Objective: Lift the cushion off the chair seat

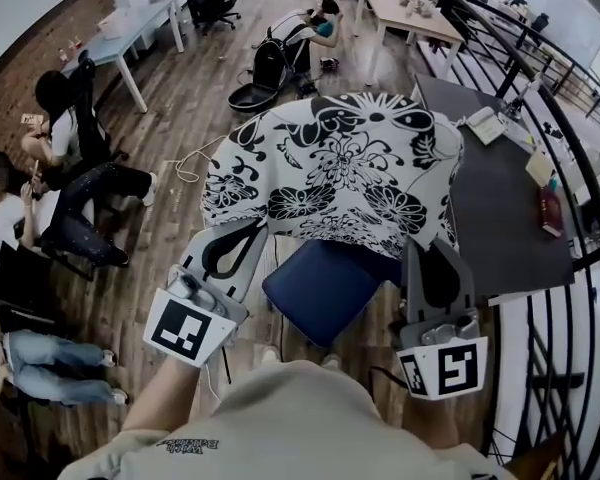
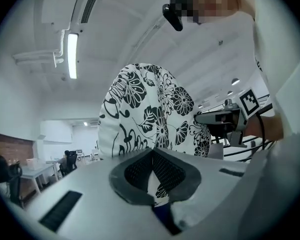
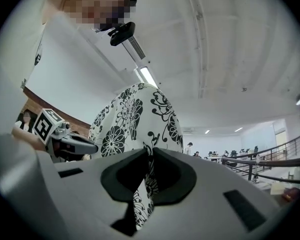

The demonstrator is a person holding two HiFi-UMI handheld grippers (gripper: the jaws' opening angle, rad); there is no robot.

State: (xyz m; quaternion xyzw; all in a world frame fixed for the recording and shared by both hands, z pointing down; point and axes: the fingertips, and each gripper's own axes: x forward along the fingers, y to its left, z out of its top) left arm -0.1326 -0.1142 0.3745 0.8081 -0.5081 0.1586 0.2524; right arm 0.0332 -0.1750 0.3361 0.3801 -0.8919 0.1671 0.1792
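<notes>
A white cushion with black flower print (image 1: 335, 168) hangs in the air above the blue chair seat (image 1: 325, 288), clear of it. My left gripper (image 1: 248, 230) is shut on the cushion's near left edge. My right gripper (image 1: 427, 246) is shut on its near right edge. In the left gripper view the fabric (image 2: 150, 109) rises from between the closed jaws of my left gripper (image 2: 152, 156), and the right gripper (image 2: 225, 119) shows beyond it. In the right gripper view the cushion (image 3: 135, 119) is pinched in my right gripper (image 3: 151, 156), with the left gripper (image 3: 60, 139) at the left.
A dark table (image 1: 500, 208) with small items stands right of the chair, and a black railing (image 1: 580, 168) runs behind it. People sit on the wooden floor at the left (image 1: 80, 188). A black bag (image 1: 270, 68) lies on the floor beyond the cushion.
</notes>
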